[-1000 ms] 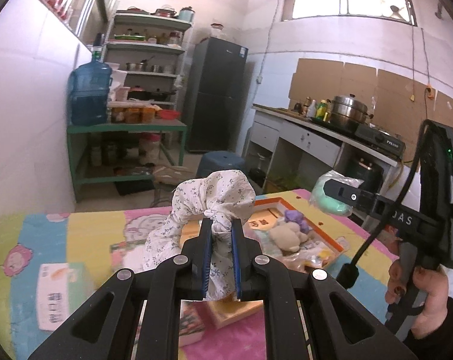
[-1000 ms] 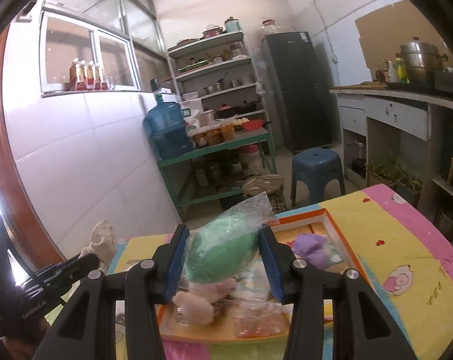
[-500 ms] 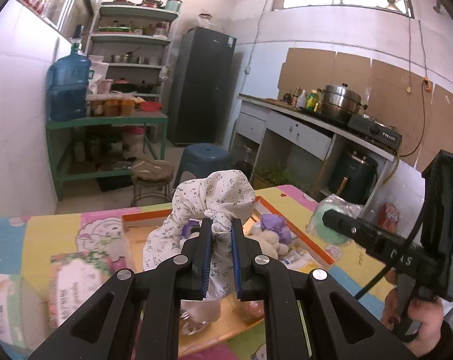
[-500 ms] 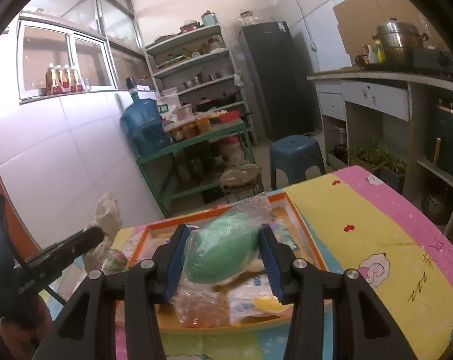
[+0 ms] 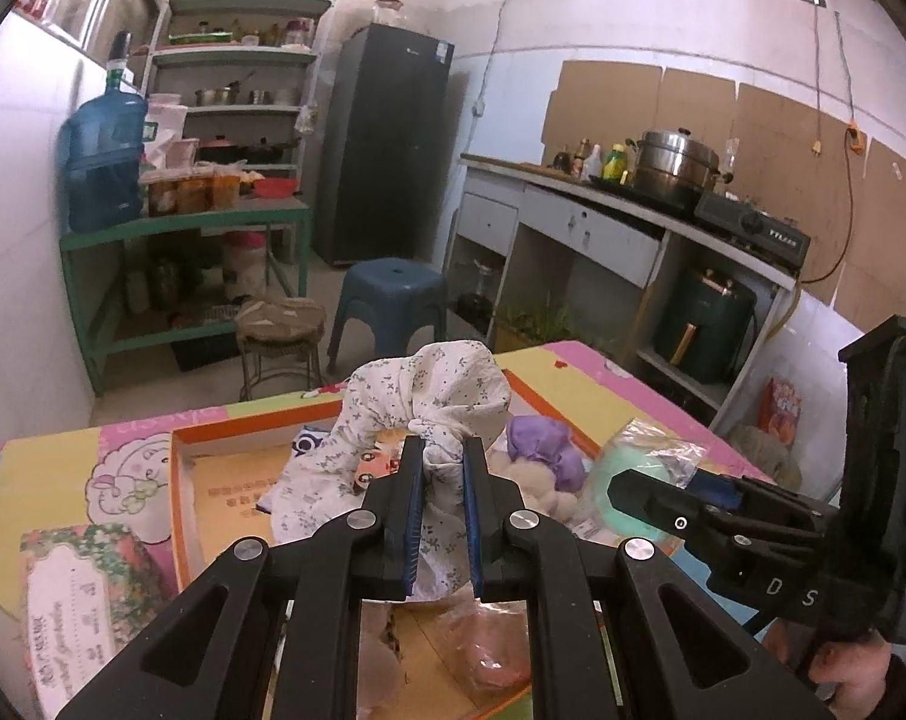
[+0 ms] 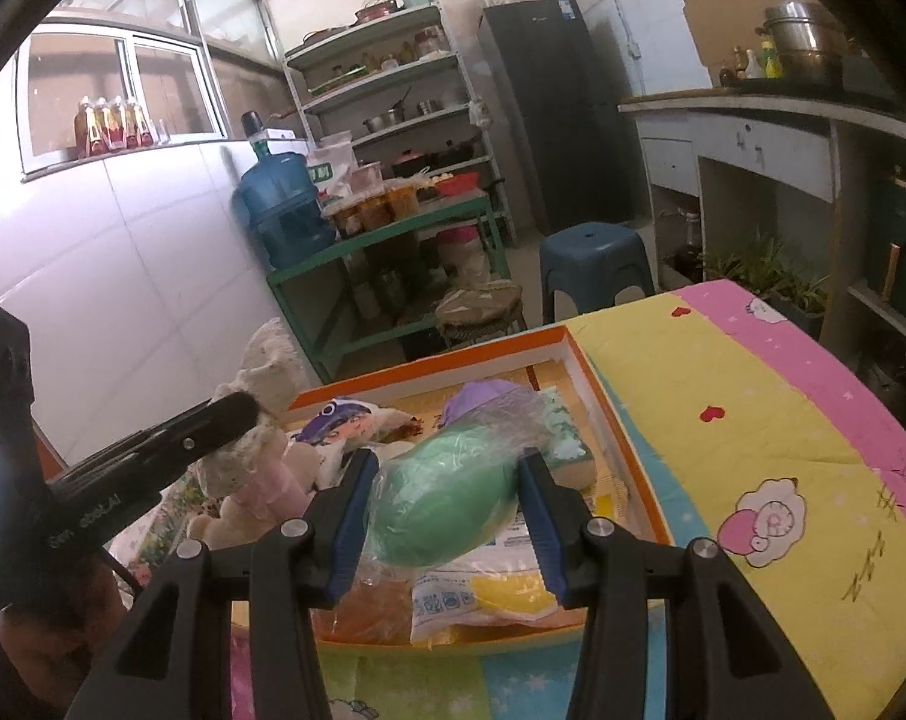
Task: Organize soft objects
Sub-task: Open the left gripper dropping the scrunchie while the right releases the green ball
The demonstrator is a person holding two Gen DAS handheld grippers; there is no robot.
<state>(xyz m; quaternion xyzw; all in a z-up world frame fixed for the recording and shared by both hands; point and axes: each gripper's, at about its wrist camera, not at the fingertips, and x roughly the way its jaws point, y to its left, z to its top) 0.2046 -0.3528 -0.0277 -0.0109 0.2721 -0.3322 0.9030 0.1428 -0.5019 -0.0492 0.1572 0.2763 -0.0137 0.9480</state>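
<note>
Above the orange-rimmed tray [image 6: 624,438]: floral cloth [image 5: 429,402], clamped in my left hand-held gripper [image 5: 443,468]; bagged green soft piece [image 6: 447,492], clamped in my right hand-held gripper [image 6: 447,510]. Tray holds a purple plush [image 5: 540,450] and packets. I'd lower each over bare tray floor, release only once resting, and keep the cloth's tail inside the rim.

Ahead of my right hand-held gripper [image 6: 447,483], the orange tray [image 6: 624,450] is crowded with a purple toy [image 6: 483,396] and packets. To its right the table [image 6: 723,372] lies bare. My left hand-held gripper [image 6: 237,414] blocks the left side.
</note>
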